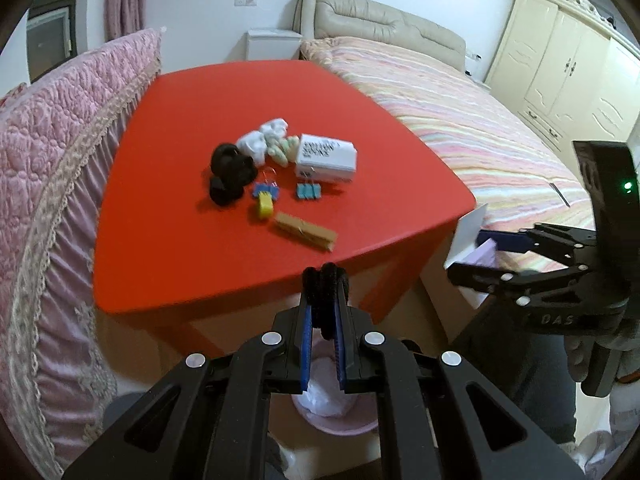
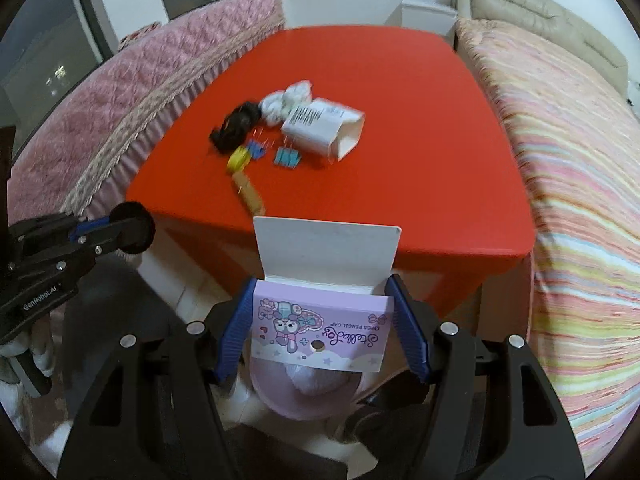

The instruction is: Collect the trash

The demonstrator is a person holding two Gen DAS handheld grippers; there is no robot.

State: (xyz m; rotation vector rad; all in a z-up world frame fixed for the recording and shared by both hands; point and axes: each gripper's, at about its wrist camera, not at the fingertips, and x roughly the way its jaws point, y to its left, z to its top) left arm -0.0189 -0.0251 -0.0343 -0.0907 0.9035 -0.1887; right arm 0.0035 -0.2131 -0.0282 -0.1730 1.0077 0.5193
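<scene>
My left gripper (image 1: 323, 304) is shut on a black fuzzy ring (image 1: 325, 292), held off the near edge of the red table (image 1: 208, 120), above a pink bin (image 1: 336, 412) lined with white plastic. My right gripper (image 2: 322, 320) is shut on a purple pencil-cap box (image 2: 320, 328) with its white flap open, held over the same pink bin (image 2: 304, 396). On the table lie black fuzzy rings (image 1: 230, 174), crumpled white tissue (image 1: 264, 138), a white carton (image 1: 326, 158), blue binder clips (image 1: 308, 191), a yellow clip (image 1: 265, 205) and a wooden clothespin (image 1: 306, 234).
A pink quilted cover (image 1: 60, 152) flanks the table's left side. A bed with a striped blanket (image 1: 460, 120) lies to the right, with cream wardrobes (image 1: 568, 68) beyond. A white nightstand (image 1: 272, 44) stands behind the table.
</scene>
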